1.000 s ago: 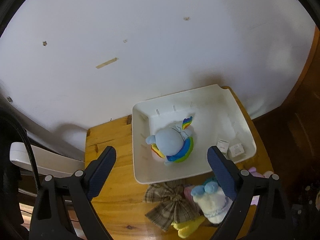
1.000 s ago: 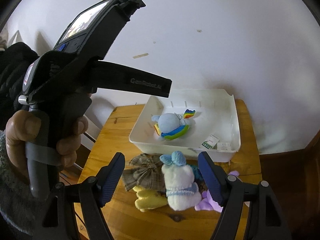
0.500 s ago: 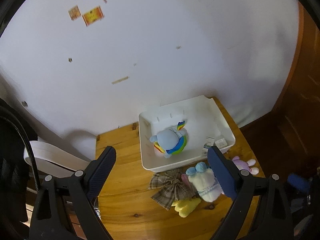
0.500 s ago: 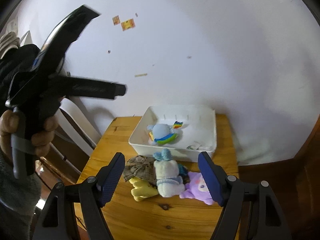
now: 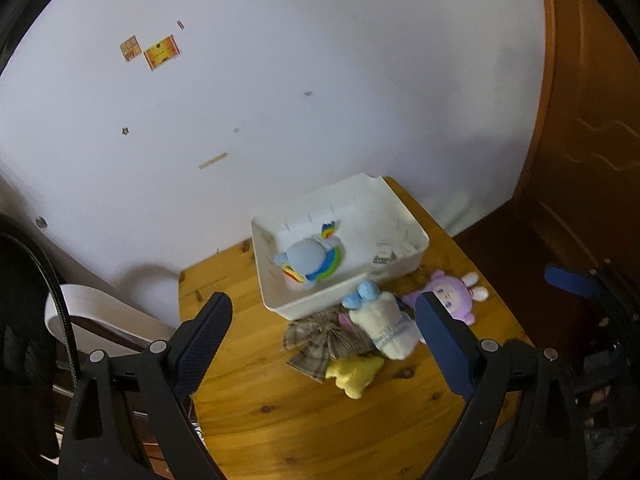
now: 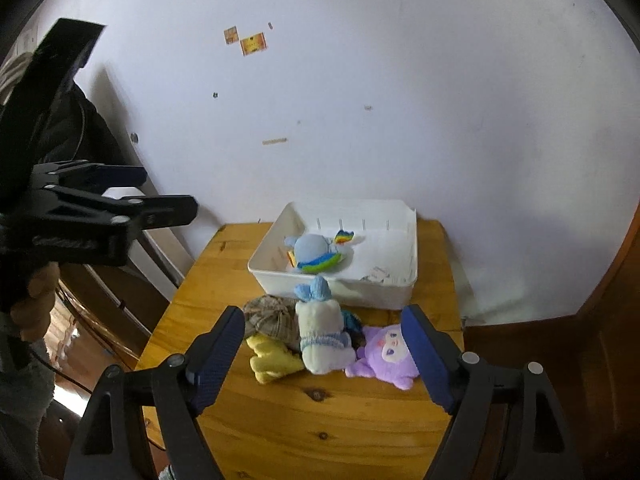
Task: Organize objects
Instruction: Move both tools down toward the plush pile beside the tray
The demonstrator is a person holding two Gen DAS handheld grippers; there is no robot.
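Both grippers hang above the wooden table [image 6: 360, 420], pointing down at the toys. The left gripper [image 5: 322, 344] has its jaws spread wide with nothing between them. The right gripper [image 6: 322, 354] has jaws opening right now, and they hold nothing either; the toys seen between its fingers lie on the table below, untouched. In the right wrist view the left gripper shows at the left edge, held by a hand [image 6: 34, 304] in a grey sleeve.

The white tray [image 6: 412, 240] sits at the far end of the table against the wall. Inside it lies the blue plush [image 6: 316, 252] with rainbow stripes, toward the tray's left side, and a couple of small paper tags [image 6: 378, 274] at the right (print too small to read).

Just in front of the tray, the rest are bunched together: a white plush [image 6: 322, 336] with a blue bow in the middle, a plaid bow [image 6: 272, 316] to its left, a yellow plush [image 6: 272, 358] nearest the camera, and a purple plush [image 6: 384, 350] on the right, each touching its neighbour
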